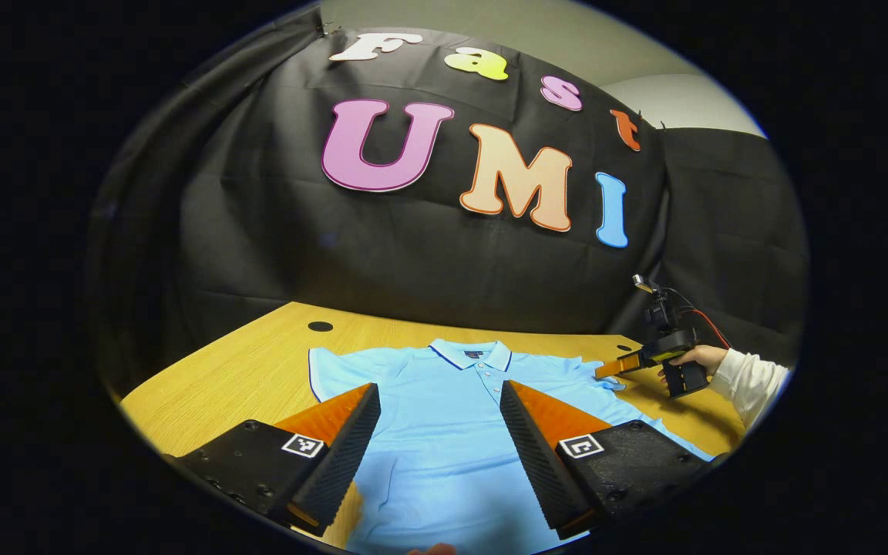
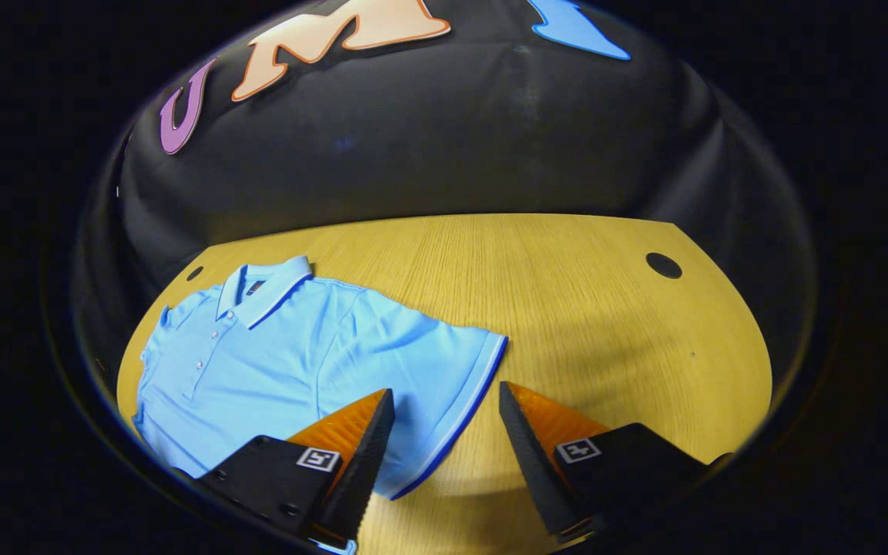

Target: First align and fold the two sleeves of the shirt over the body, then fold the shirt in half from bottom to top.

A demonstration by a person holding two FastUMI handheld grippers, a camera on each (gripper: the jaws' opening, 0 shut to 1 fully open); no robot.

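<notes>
Left gripper (image 1: 440, 432) held above the shirt's body, fingers spread wide, nothing between them. Right gripper (image 2: 444, 439) likewise wide open and empty, poised over the banded cuff of the right sleeve (image 2: 444, 362); also seen from the left gripper view, far off at that sleeve's edge, held by a hand (image 1: 702, 358) in a pale cuff.

Light blue polo shirt (image 1: 444, 416) spread flat, face up, collar (image 1: 471, 354) toward the booth wall, buttons visible down the placket. Left sleeve (image 1: 328, 374) stretched out sideways, right sleeve the same. Neither sleeve folded over the body yet. Judged at the very start: 2 sleeve folds and 1 bottom-to-top fold all remaining. Hem not clearly visible, hidden low behind the left gripper's fingers.

Worked on a yellow wood-grain table (image 2: 583, 308), with 2 dark round grommet holes (image 2: 664, 265) near its far corners. Backed by black cloth wall (image 1: 428, 254), creased; pale plain room wall glimpsed above it.
</notes>
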